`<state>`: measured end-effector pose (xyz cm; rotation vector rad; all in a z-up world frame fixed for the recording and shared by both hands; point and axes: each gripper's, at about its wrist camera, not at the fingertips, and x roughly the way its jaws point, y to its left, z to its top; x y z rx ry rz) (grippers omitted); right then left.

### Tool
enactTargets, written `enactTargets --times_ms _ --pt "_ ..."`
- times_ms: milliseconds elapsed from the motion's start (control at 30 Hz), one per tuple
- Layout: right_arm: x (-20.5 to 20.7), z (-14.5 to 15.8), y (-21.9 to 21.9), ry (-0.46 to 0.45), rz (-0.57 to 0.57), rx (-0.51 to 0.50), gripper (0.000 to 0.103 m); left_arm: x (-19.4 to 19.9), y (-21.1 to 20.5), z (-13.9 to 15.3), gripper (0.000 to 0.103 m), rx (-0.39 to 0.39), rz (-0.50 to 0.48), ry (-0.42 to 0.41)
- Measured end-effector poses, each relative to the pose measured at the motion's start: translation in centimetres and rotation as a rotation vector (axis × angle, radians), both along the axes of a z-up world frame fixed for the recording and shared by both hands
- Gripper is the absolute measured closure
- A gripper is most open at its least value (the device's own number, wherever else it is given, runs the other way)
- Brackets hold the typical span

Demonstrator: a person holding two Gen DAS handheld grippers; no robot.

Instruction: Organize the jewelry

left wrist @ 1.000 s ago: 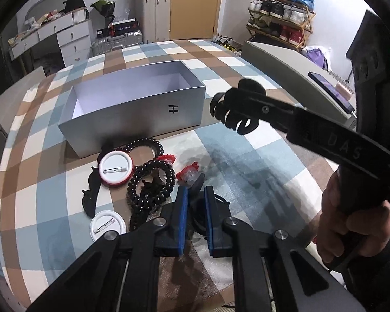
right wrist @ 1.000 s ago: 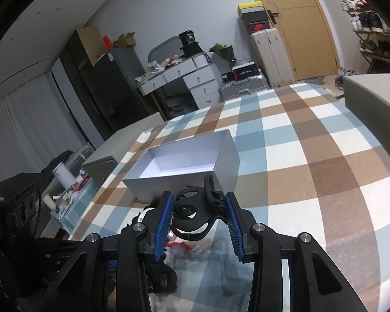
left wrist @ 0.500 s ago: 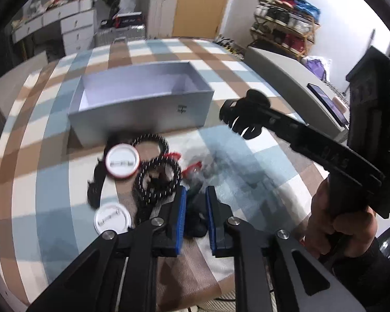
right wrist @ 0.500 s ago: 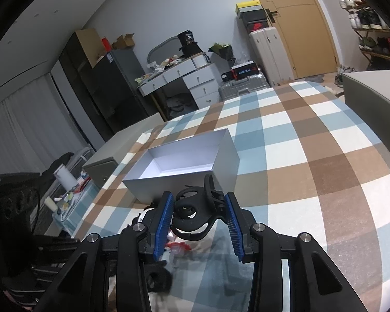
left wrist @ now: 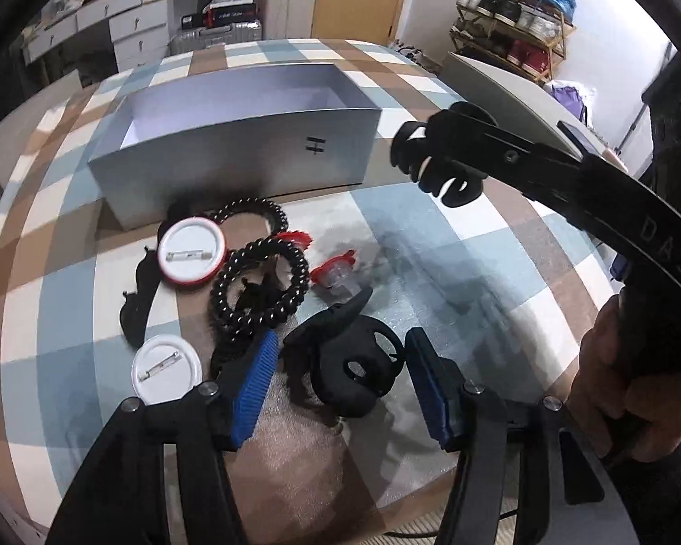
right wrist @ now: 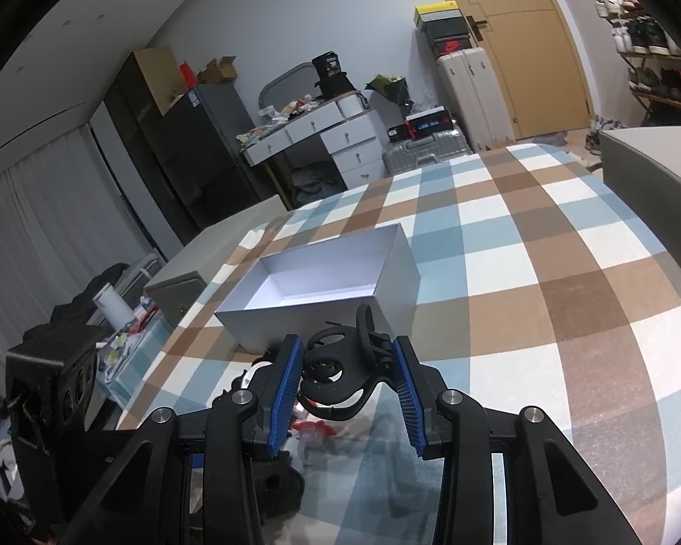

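Silver box (left wrist: 231, 154), one, open-topped, upper centre of the left wrist view, on the checked tablecloth (left wrist: 431, 236).

Black claw clips, two: one (left wrist: 345, 363) lying on the cloth between the spread fingers of the left gripper (left wrist: 340, 381), untouched by either pad; one (right wrist: 340, 372) clamped between the blue pads of the right gripper (right wrist: 347, 386), held in the air near the box's front right corner.

Round pin badges, two (left wrist: 190, 250) (left wrist: 165, 370), left of centre, backs up.

Black bead bracelets, two (left wrist: 259, 286) (left wrist: 249, 213), overlapping.

Red-edged small items, two (left wrist: 333, 270) (left wrist: 295, 238), too small to identify.
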<state>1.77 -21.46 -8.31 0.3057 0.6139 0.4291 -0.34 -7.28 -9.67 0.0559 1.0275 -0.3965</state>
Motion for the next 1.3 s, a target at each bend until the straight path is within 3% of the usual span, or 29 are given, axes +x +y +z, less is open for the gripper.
enactTargets --times_ms 67,100,133,167,333,633,900,1033,1300 --pt "0.1 -0.1 -0.1 0.006 -0.001 0.001 0.064 -0.3 -0.5 0.0 0.051 0.029 -0.023 -0.016" --pt "0.2 -0.2 0.0 0.008 -0.001 0.001 0.064 -0.4 -0.7 -0.1 0.056 0.033 -0.031 -0.017" --pt "0.2 -0.2 0.0 0.01 0.0 0.0 0.064 -0.6 -0.9 -0.1 0.073 0.026 -0.051 -0.011" --pt "0.3 -0.2 0.0 0.011 0.001 -0.001 0.064 -0.7 -1.0 -0.2 0.077 0.026 -0.06 -0.005" --pt "0.4 -0.2 0.1 0.012 0.002 -0.007 0.064 -0.7 -0.4 0.1 0.077 -0.006 -0.073 -0.011" --pt "0.8 1.3 0.4 -0.046 0.024 0.001 0.064 -1.1 2.3 4.3 0.077 -0.058 -0.044 -0.144" --pt "4.1 3.1 1.8 -0.074 0.093 0.047 0.064 3.7 5.8 7.2 0.077 -0.094 0.06 -0.24" --pt "7.0 3.1 2.5 -0.035 0.116 0.07 0.064 6.3 6.3 6.8 0.077 -0.125 0.077 -0.236" --pt "10.7 2.3 4.3 0.022 0.151 0.025 0.064 9.5 6.4 5.1 0.077 -0.191 0.048 -0.149"
